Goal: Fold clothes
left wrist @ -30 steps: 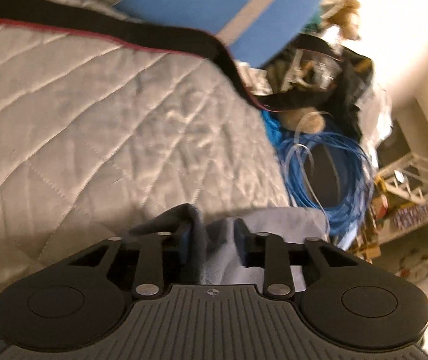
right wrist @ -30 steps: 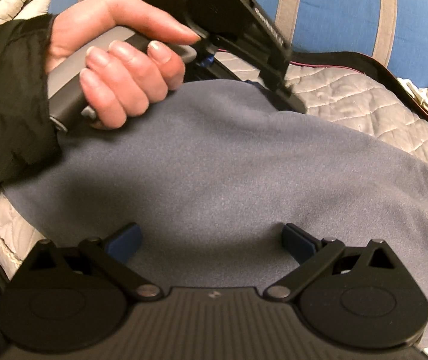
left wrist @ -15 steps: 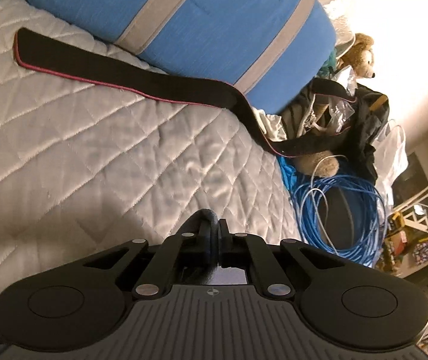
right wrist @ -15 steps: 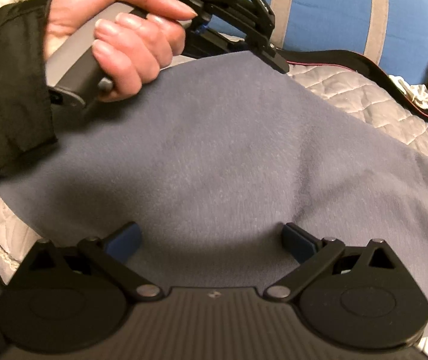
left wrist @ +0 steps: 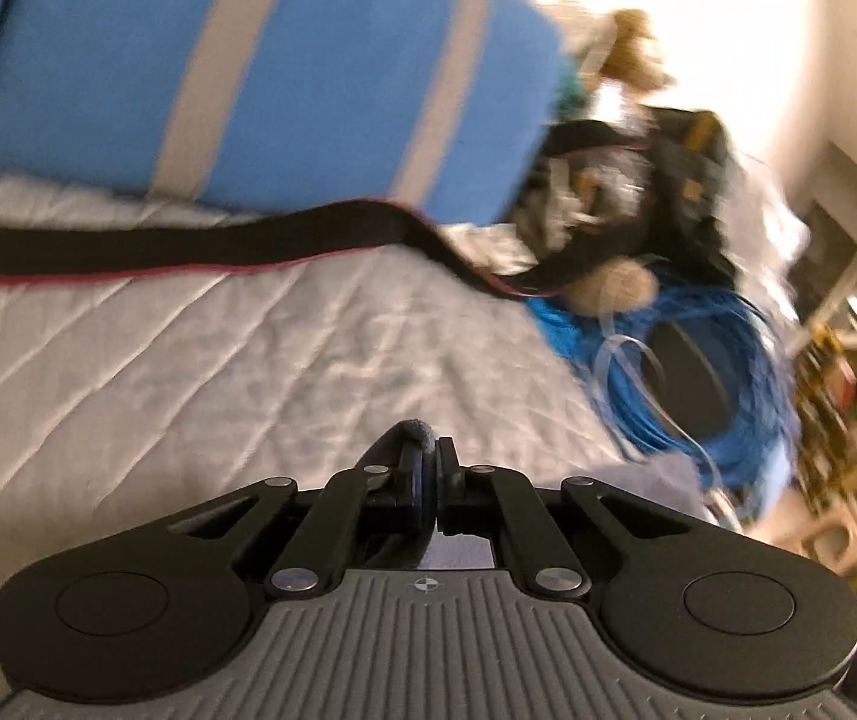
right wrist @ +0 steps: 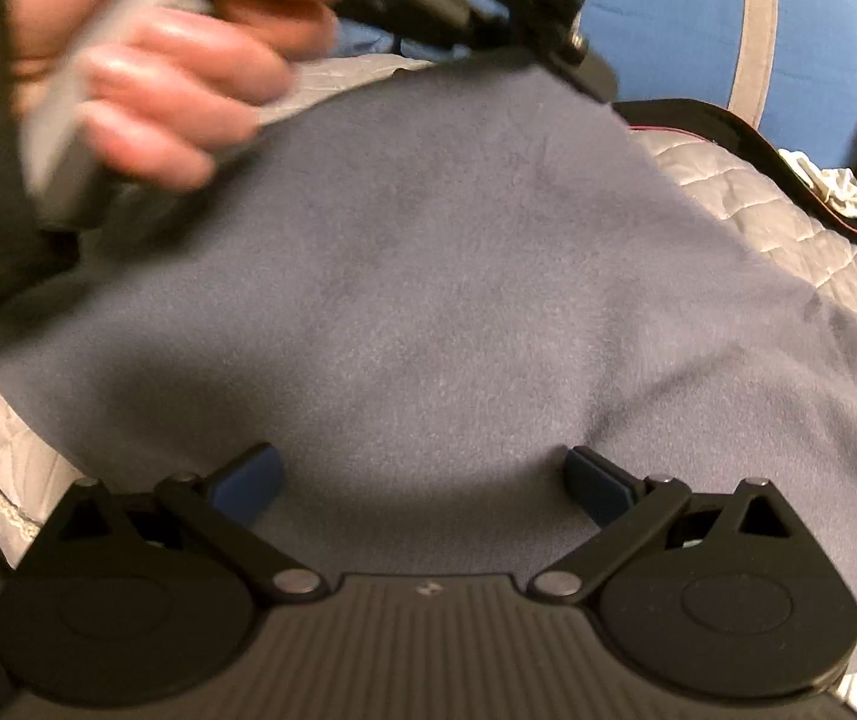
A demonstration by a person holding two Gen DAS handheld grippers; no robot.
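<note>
- The grey-blue fleece garment (right wrist: 428,300) lies spread on the quilted bed (left wrist: 188,372), below the blue striped pillow (left wrist: 284,72).
- Left tongs (left wrist: 426,468) are pressed together, pinching a fold of the garment's edge.
- Right tongs (right wrist: 422,480) are spread above the garment, apparently not touching it.
- A black strap (left wrist: 188,243) lies beside the pillow.
</note>
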